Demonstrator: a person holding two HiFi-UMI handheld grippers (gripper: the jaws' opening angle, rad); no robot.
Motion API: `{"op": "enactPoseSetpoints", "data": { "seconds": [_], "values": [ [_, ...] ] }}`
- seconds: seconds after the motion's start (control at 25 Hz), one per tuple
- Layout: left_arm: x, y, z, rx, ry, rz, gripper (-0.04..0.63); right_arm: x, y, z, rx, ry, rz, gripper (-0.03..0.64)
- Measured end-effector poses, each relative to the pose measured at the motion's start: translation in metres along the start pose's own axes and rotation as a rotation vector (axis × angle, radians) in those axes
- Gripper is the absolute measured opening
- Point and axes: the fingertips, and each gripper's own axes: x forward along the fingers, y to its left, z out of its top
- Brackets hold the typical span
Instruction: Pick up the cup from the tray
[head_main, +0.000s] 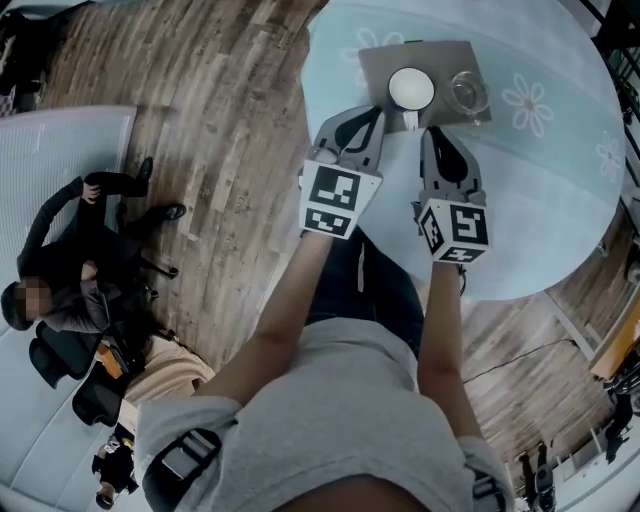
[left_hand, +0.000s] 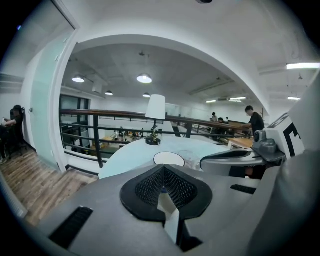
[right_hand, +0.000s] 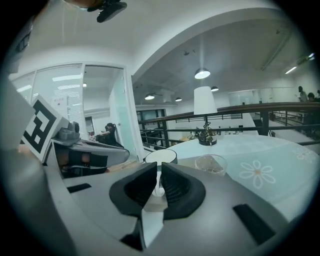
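White cup (head_main: 411, 88) sits upright in the middle of the tray (head_main: 375, 62), handle turned to the tray's near edge, nothing gripping it. A glass (head_main: 468, 92) stands on the tray's right side, just beside the cup. Left gripper (head_main: 377, 113) hovers at the tray's near edge, jaws pressed together and empty. Right gripper (head_main: 430, 132) is just short of that edge, close to the handle, jaws also together. The tray lies on the counter (head_main: 540, 200).
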Motion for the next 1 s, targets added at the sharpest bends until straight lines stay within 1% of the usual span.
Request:
{"op": "enactPoseSetpoints", "data": {
  "seconds": [0.2, 0.32, 0.36, 0.4, 0.44, 0.76, 1.0],
  "values": [
    [0.003, 0.001, -0.011, 0.004, 0.018, 0.010, 0.006, 0.008, 0.001, -0.012, 0.019, -0.005, 0.076, 0.011],
    [0.003, 0.001, -0.019, -0.004, 0.037, 0.010, 0.006, 0.014, 0.003, -0.018, 0.009, 0.004, 0.107, 0.011],
    [0.003, 0.002, -0.021, -0.006, 0.042, 0.011, 0.006, 0.016, 0.004, -0.021, 0.010, 0.012, 0.120, 0.021],
    [0.003, 0.003, -0.024, -0.006, 0.046, 0.013, 0.006, 0.019, 0.005, -0.023, 0.013, 0.022, 0.135, 0.084],
    [0.002, 0.004, -0.025, -0.006, 0.049, 0.016, 0.006, 0.021, 0.007, -0.026, 0.016, 0.032, 0.150, 0.114],
    [0.002, 0.007, -0.031, -0.013, 0.058, 0.028, 0.006, 0.034, 0.013, -0.039, -0.024, 0.091, 0.246, 0.114],
    [0.000, 0.011, -0.036, -0.012, 0.068, 0.029, 0.006, 0.045, 0.017, -0.045, -0.039, 0.108, 0.313, 0.109]
  ]
}}
